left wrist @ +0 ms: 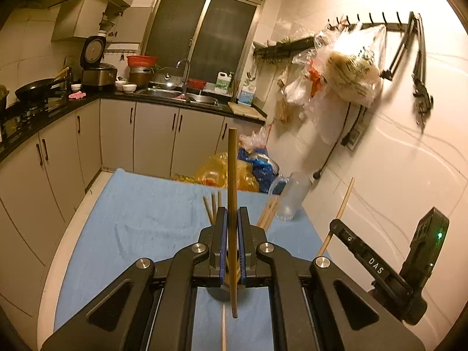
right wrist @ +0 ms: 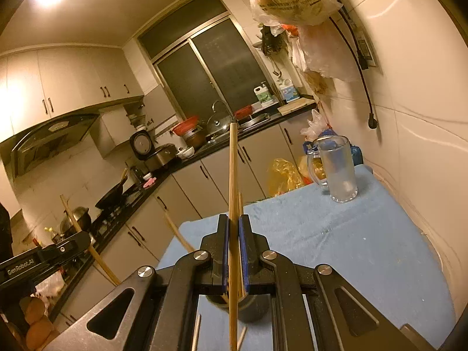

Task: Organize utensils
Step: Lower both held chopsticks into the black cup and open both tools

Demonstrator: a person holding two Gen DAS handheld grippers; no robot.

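My left gripper (left wrist: 232,213) is shut on a dark brown chopstick (left wrist: 232,169) that stands upright between its blue pads, above the blue towel (left wrist: 140,222). My right gripper (right wrist: 233,219) is shut on a lighter wooden chopstick (right wrist: 232,169), also upright. Below both grippers sits a dark holder cup (right wrist: 256,307) with several chopsticks (left wrist: 267,213) sticking out of it. The right gripper (left wrist: 354,242) shows at the right edge of the left wrist view with its chopstick (left wrist: 340,210). In the right wrist view, the left gripper (right wrist: 58,248) appears at the left.
A frosted glass mug (right wrist: 339,169) stands at the far right of the towel-covered table near the tiled wall (left wrist: 395,152). Plastic bags (left wrist: 222,172) pile up beyond the table's far edge. More bags (left wrist: 348,70) hang from wall hooks. Kitchen counters (left wrist: 58,111) run along the left.
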